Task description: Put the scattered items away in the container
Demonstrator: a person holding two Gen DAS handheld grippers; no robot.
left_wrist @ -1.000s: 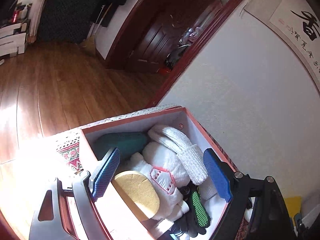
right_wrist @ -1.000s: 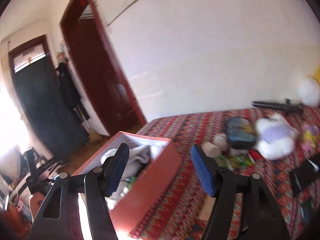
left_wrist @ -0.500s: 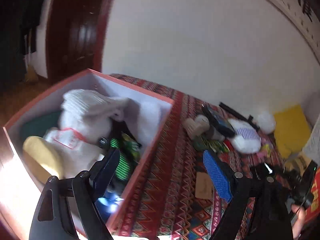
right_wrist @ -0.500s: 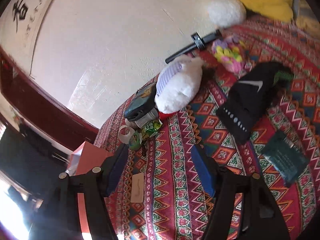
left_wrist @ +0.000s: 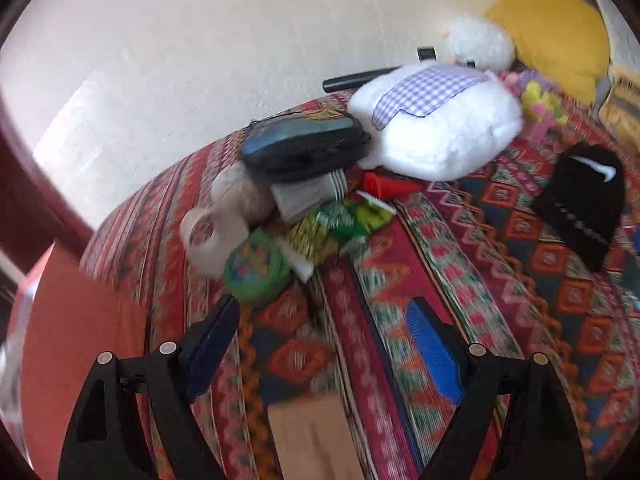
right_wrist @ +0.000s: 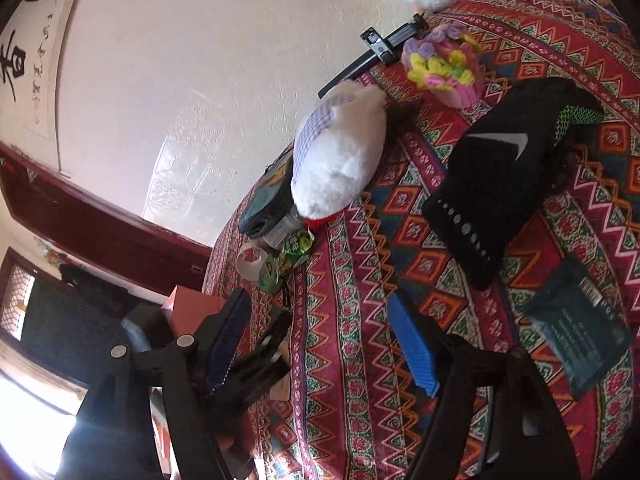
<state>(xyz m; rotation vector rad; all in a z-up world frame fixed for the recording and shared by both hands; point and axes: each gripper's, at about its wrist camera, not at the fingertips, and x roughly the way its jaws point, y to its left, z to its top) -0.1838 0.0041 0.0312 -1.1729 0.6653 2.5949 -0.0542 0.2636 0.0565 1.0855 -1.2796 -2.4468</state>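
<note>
The scattered things lie on a red patterned cloth [left_wrist: 460,280]: a white plush with a purple check patch [left_wrist: 436,132], a dark pouch [left_wrist: 304,144], a tape roll [left_wrist: 208,236], a green round tin [left_wrist: 256,272], a green snack packet [left_wrist: 340,224] and a black swoosh-marked garment [right_wrist: 500,184]. The red box [left_wrist: 68,340] stands at the left edge. My left gripper [left_wrist: 324,320] is open and empty just short of the tin, over a tan card [left_wrist: 316,436]. My right gripper [right_wrist: 318,304] hangs over bare cloth, its jaws opening with nothing between them.
A dark green packet [right_wrist: 580,328] lies to the right of my right gripper. Farther back are a pink and yellow flower toy [right_wrist: 444,68], a black stick [right_wrist: 372,56], a white fluffy ball [left_wrist: 480,44] and a yellow cushion [left_wrist: 548,20]. A pale wall runs along the far side.
The left view has swung from the filled box across to the pile of items, rolling as it went. The right gripper has come down closer to the cloth and its jaws stand slightly wider.
</note>
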